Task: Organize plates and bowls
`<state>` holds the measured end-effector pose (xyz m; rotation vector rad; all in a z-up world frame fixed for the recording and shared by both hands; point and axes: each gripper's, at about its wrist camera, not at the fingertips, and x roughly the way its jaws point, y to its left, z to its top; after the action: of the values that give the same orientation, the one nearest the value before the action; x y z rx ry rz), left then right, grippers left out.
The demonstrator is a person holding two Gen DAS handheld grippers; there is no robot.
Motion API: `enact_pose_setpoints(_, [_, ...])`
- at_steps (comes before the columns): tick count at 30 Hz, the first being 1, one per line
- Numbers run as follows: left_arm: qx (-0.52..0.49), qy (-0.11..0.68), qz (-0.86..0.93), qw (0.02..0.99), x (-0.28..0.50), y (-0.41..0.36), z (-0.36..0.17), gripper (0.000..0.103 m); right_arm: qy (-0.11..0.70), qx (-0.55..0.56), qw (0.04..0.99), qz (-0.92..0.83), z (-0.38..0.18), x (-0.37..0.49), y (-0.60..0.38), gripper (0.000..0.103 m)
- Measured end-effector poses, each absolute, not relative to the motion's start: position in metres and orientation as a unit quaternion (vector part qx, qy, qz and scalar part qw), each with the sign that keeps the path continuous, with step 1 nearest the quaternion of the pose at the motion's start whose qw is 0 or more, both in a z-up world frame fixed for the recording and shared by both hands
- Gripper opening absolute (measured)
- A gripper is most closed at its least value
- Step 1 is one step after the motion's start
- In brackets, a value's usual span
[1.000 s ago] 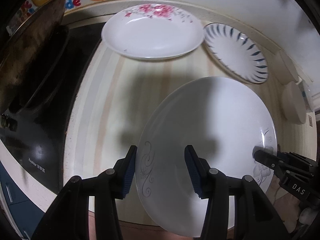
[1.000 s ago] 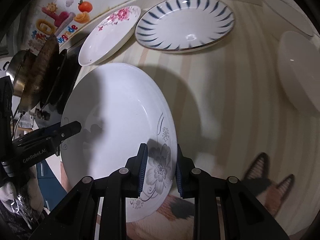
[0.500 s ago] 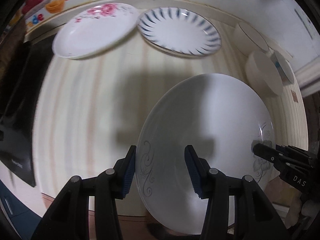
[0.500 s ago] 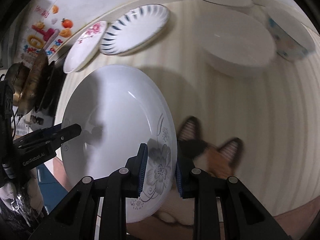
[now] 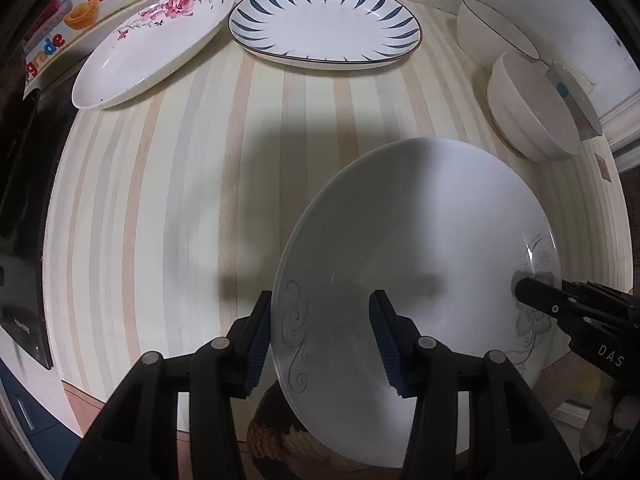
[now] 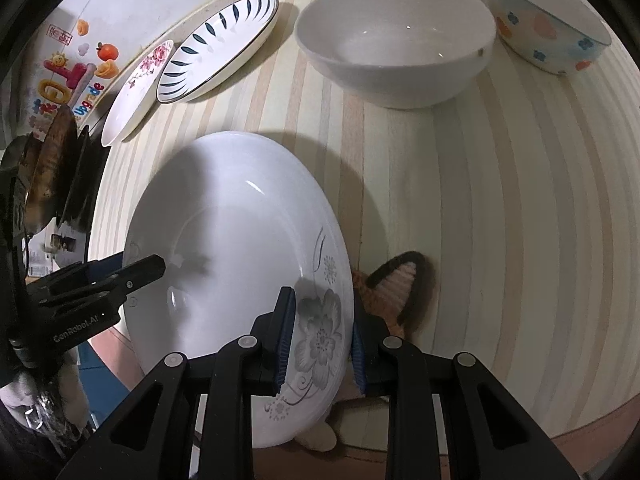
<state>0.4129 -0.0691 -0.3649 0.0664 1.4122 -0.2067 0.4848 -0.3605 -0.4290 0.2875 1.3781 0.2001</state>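
Both grippers clamp opposite rims of the large white plate point(image 5: 416, 264), left gripper point(image 5: 322, 338) and right gripper point(image 6: 320, 334), held above the striped worktop point(image 5: 168, 200), near the white bowl point(image 6: 396, 40). Uneven tilting could slip a rim free.

Your open lane is the bare striped counter point(image 5: 168, 208) left of and beyond the held white plate point(image 5: 416, 280). Back edge is blocked by the pink-flower plate point(image 5: 152, 44) and blue-striped plate point(image 5: 324, 28), nearly touching. Right rear is crowded: big white bowl point(image 6: 396, 36), spotted bowl point(image 6: 548, 24). Stove point(image 5: 20, 160) blocks the left.
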Motion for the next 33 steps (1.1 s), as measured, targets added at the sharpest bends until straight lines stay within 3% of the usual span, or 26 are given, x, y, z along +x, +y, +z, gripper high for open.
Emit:
enact_pose_setpoints(10, [0.029, 0.646, -0.088, 0.757, 0.403, -0.069, -0.362, 0.045, 0.641, 0.117, 0.753, 0.094, -0.429, 0.495, -0.348, 0.027])
enact_pose_setpoints(17, [0.008, 0.587, -0.061, 0.807, 0.42, -0.018, -0.291, 0.048, 0.613, 0.116, 0.779, 0.06, -0.368, 0.492, -0.347, 0.028])
enact_pose_setpoints(20, [-0.018, 0.565, -0.029, 0.824, 0.443, 0.017, -0.275, 0.049, 0.574, 0.108, 0.808, 0.071, -0.32, 0.5, -0.324, 0.043])
enact_pose_setpoints(22, [-0.042, 0.564, -0.008, 0.825, 0.466, 0.045, -0.277, 0.05, 0.553, 0.101, 0.821, 0.098, -0.297, 0.526, -0.295, 0.058])
enact_pose_setpoints(26, [-0.096, 0.574, 0.027, 0.813, 0.509, 0.091, -0.298, 0.049, 0.534, 0.091, 0.828, 0.143, -0.295, 0.599, -0.237, 0.058])
enact_pose_setpoints(33, [-0.117, 0.584, 0.061, 0.801, 0.549, 0.107, -0.328, 0.049, 0.549, 0.039, 0.815, 0.179, -0.351, 0.769, -0.138, 0.056])
